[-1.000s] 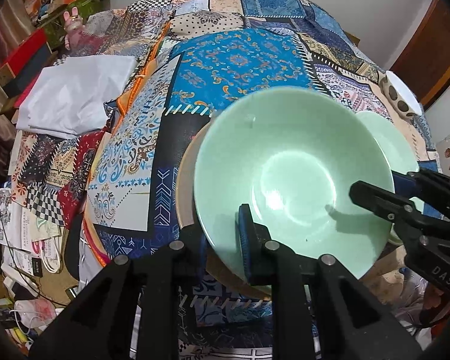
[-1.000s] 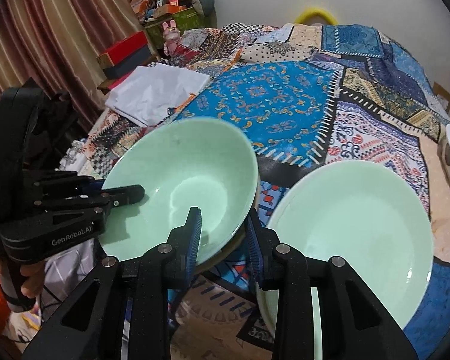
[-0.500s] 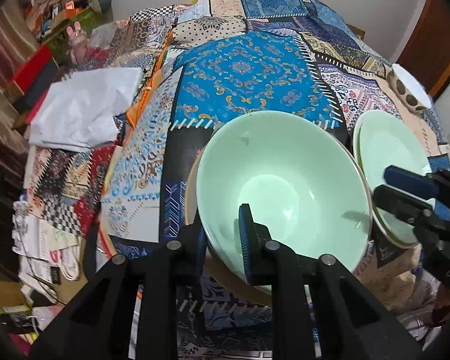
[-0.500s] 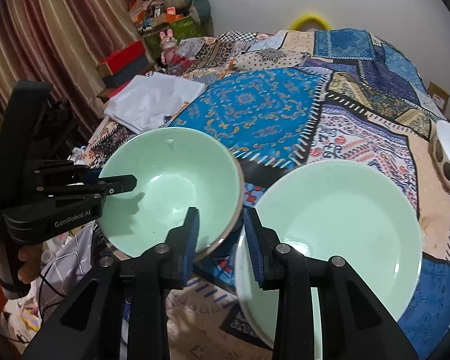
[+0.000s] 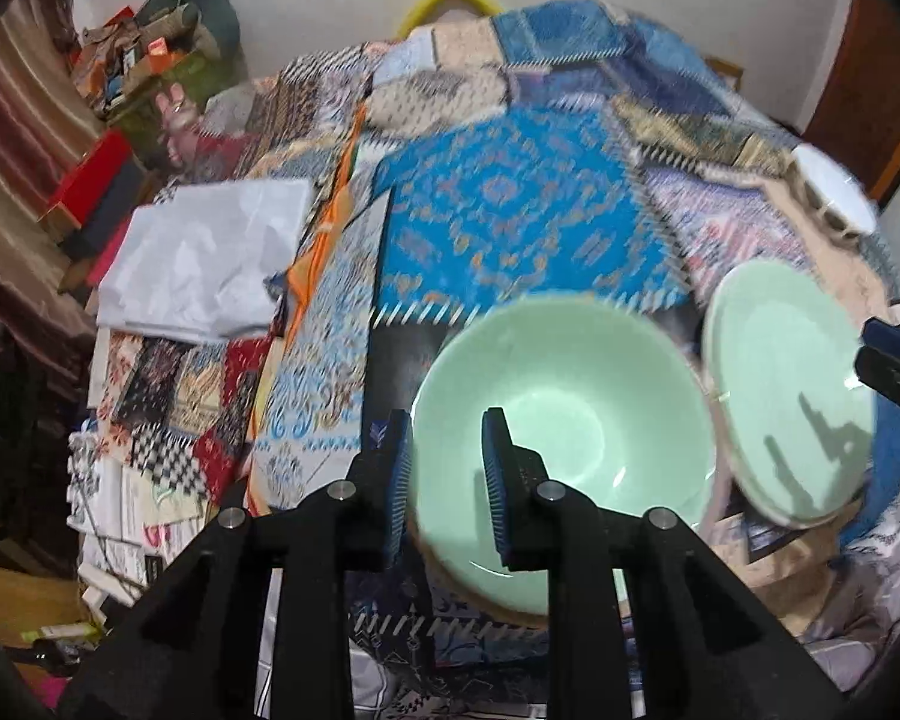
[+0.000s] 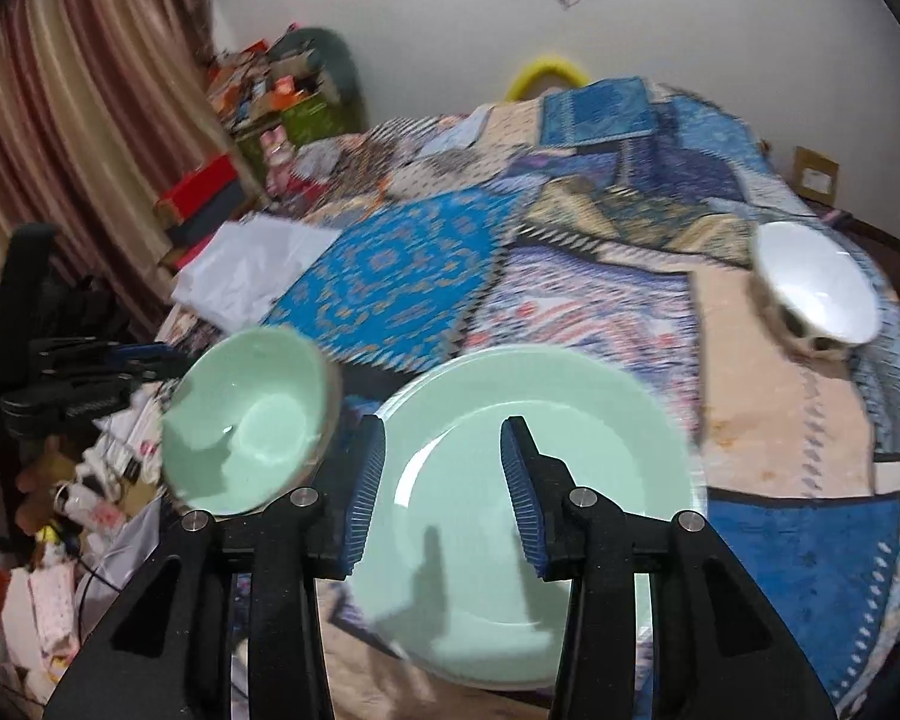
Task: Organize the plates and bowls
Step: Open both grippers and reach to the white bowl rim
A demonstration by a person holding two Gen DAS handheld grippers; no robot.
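A pale green bowl sits on the patchwork cloth, seemingly on a tan plate whose rim shows beneath it. My left gripper is open, its fingers straddling the bowl's near-left rim without clamping it. A pale green plate lies to the bowl's right. My right gripper is open and empty, above the plate's near part. A white bowl with a brown spotted outside sits at the far right.
A white folded cloth lies at the left of the table. Boxes and clutter stand by the curtain at far left. The table's near edge drops to papers and cables on the floor.
My right gripper let go of the green bowl, opened and moved right over the green plate. My left gripper opened on the bowl's rim and drew back; the bowl now sits lower.
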